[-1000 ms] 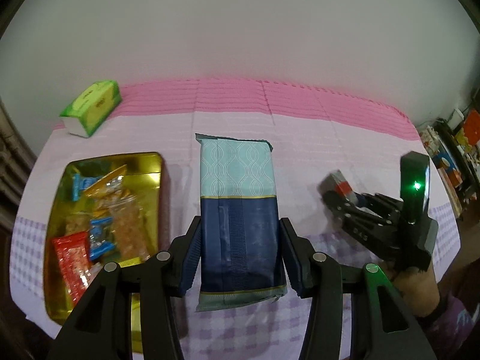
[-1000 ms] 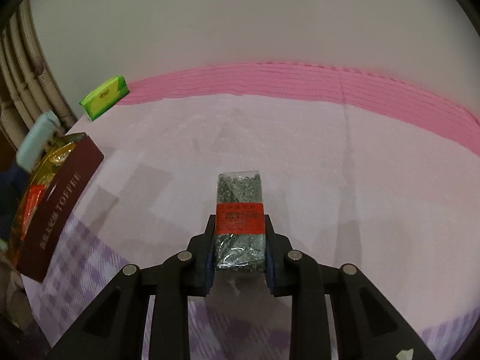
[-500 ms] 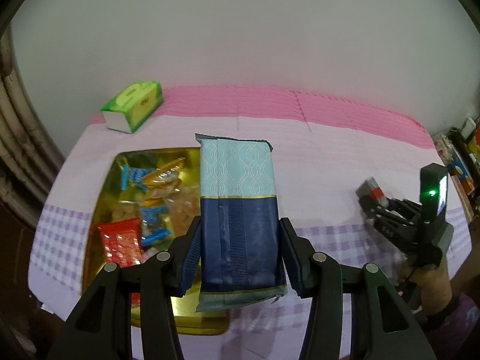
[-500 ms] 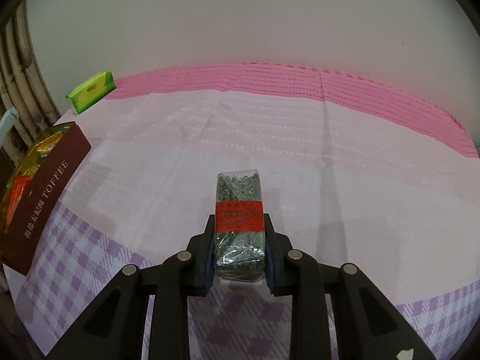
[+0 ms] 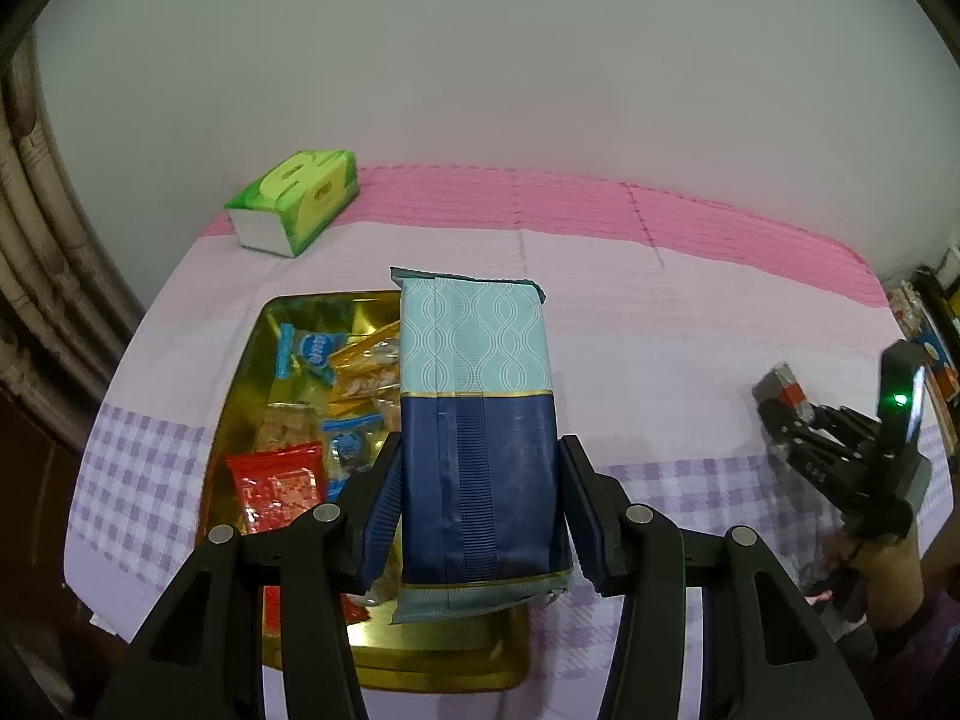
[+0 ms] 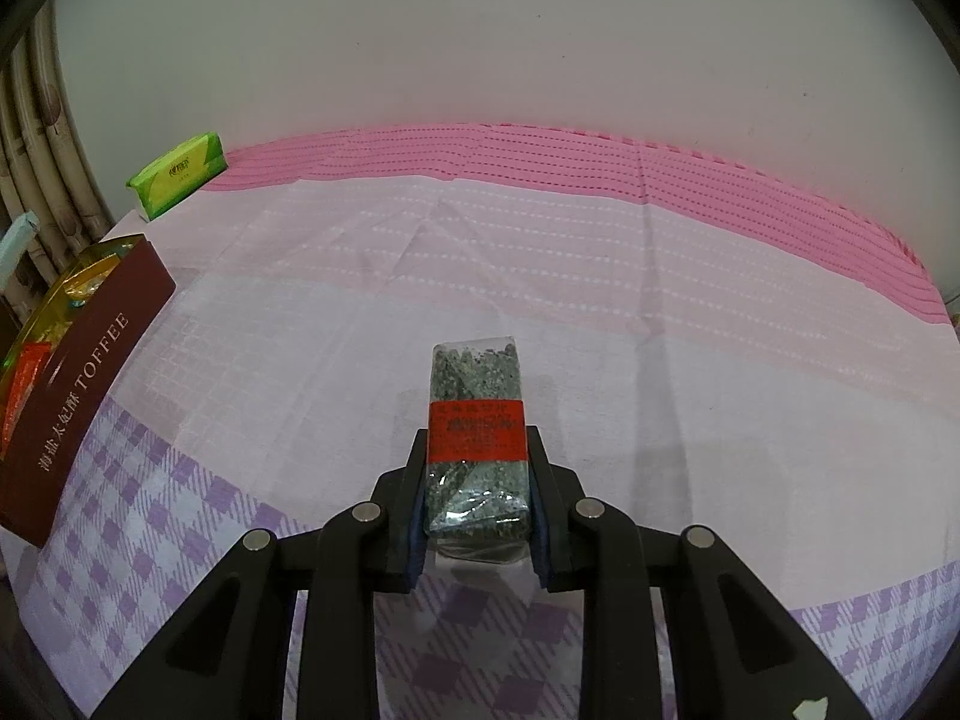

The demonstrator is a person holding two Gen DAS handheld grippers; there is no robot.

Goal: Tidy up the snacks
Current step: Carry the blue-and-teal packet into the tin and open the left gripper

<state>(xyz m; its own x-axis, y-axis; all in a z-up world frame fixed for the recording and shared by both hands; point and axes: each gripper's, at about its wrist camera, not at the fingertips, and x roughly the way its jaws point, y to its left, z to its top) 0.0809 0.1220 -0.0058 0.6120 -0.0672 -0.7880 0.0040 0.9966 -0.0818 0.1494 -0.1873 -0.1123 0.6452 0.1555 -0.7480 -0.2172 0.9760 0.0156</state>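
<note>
The left fingers (image 5: 480, 498) squeeze the tall blue-and-mint snack bag (image 5: 477, 426), long side pointing to 12 o'clock, with the shiny gold metal tin (image 5: 246, 360) close at 10 o'clock, while the right fingers (image 6: 477, 498) squeeze a small clear packet with a red label (image 6: 477, 450) farther away.

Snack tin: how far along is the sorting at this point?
Done: several small packets already lie in the gold tin. In hand: the left gripper grips a blue-and-teal packet above the tin; the right gripper grips a clear red-labelled packet. Left: placing both.
</note>
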